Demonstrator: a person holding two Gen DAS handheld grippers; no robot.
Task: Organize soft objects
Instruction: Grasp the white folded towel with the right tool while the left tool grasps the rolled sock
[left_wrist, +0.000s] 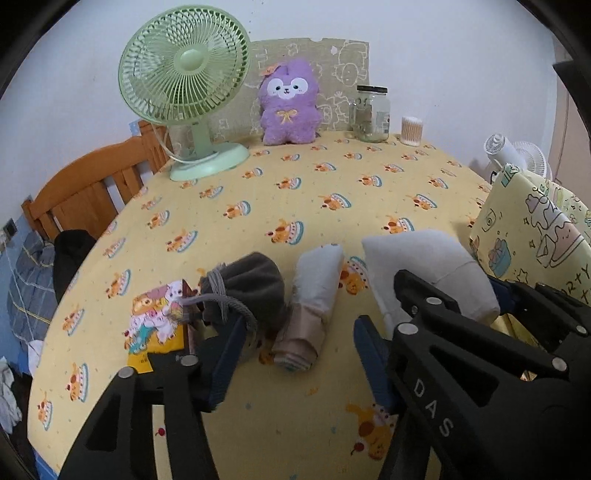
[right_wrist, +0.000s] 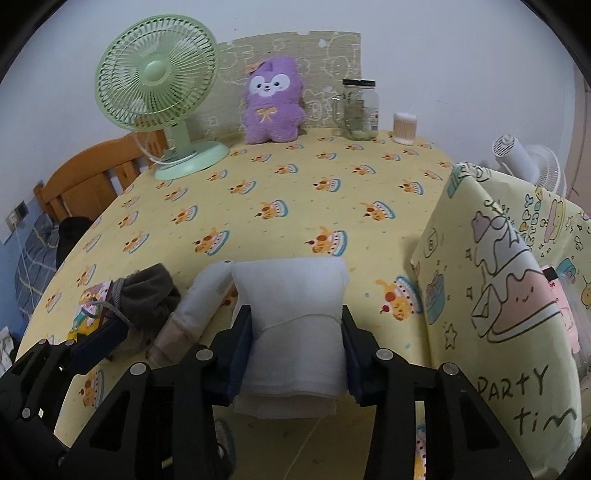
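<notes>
A white folded cloth (right_wrist: 295, 314) lies on the yellow cake-print table cover (right_wrist: 295, 192), and my right gripper (right_wrist: 295, 350) is shut on it, a blue pad pressed against each side. Left of it lies a white and beige rolled cloth (left_wrist: 310, 306), with a dark grey drawstring pouch (left_wrist: 255, 288) further left. My left gripper (left_wrist: 299, 354) is open. The near end of the roll sits between its fingers and touches neither pad. Its left pad is close beside the pouch. The right gripper (left_wrist: 448, 284) holding the white cloth (left_wrist: 424, 266) also shows in the left wrist view.
At the back stand a green desk fan (left_wrist: 184, 85), a purple plush toy (left_wrist: 288, 103), a glass jar (left_wrist: 371, 114) and a cotton swab tub (left_wrist: 410, 131). A yellow cartoon-print bag (right_wrist: 509, 288) stands at the right. A picture card (left_wrist: 155, 317) lies under the pouch. A wooden chair (left_wrist: 88, 184) is at the left edge.
</notes>
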